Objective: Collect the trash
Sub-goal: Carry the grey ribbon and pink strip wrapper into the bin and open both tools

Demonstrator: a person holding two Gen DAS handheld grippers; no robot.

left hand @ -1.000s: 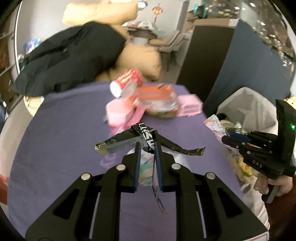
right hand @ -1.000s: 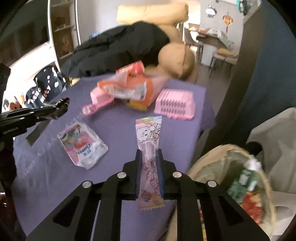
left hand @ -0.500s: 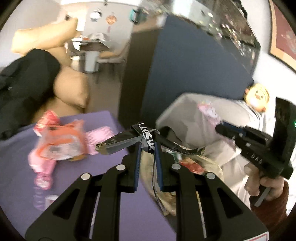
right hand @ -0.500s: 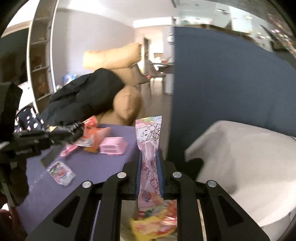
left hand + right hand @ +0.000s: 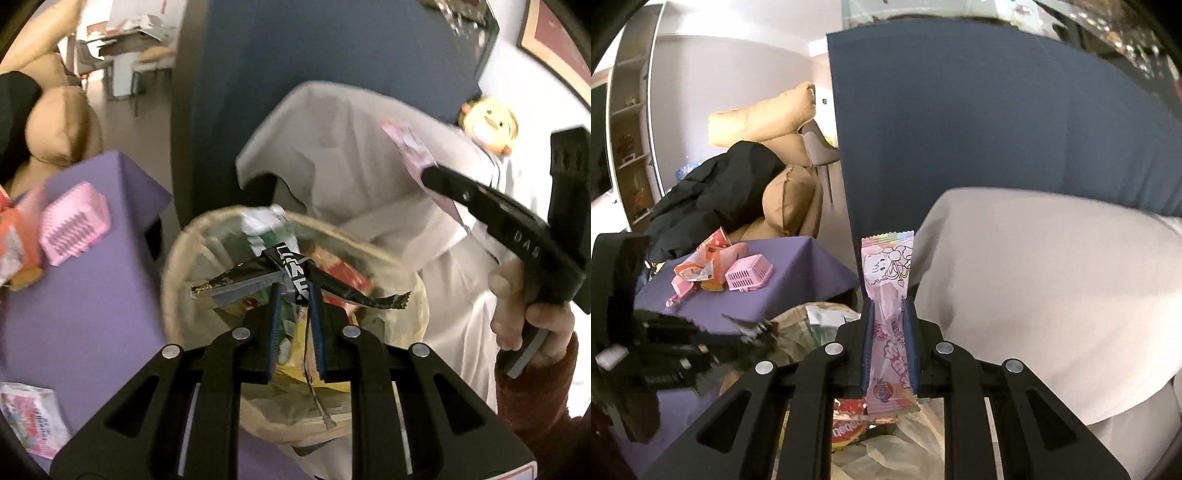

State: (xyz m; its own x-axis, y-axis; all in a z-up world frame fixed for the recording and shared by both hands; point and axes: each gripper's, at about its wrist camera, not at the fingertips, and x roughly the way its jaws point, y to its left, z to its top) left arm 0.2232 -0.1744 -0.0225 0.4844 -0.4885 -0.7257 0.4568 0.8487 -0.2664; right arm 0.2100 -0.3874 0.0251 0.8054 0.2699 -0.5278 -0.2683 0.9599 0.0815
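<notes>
My left gripper [image 5: 294, 291] is shut on a crumpled black wrapper [image 5: 258, 275] and hangs right over the open waste basket [image 5: 177, 258], which holds several wrappers in a clear liner. The right gripper [image 5: 889, 306] is shut on a long pink candy wrapper [image 5: 886, 273] that stands upright between the pads. It hovers at the basket's [image 5: 790, 317] near right edge. In the left wrist view the right gripper [image 5: 428, 173] shows at the right, held by a hand [image 5: 517, 314], with the pink wrapper [image 5: 406, 147] at its tip. The left gripper [image 5: 764, 328] appears blurred at the left of the right wrist view.
A purple-covered table [image 5: 92, 295] stands left of the basket with a pink slotted basket [image 5: 74, 225], an orange snack bag [image 5: 14, 236] and a pink-white packet [image 5: 33, 421] on it. A grey-white draped seat [image 5: 1052, 295] and a dark blue partition [image 5: 960, 129] rise behind.
Both grippers swung right from over the purple table to above the waste basket, each keeping its wrapper. The table litter has slid to the left of both views.
</notes>
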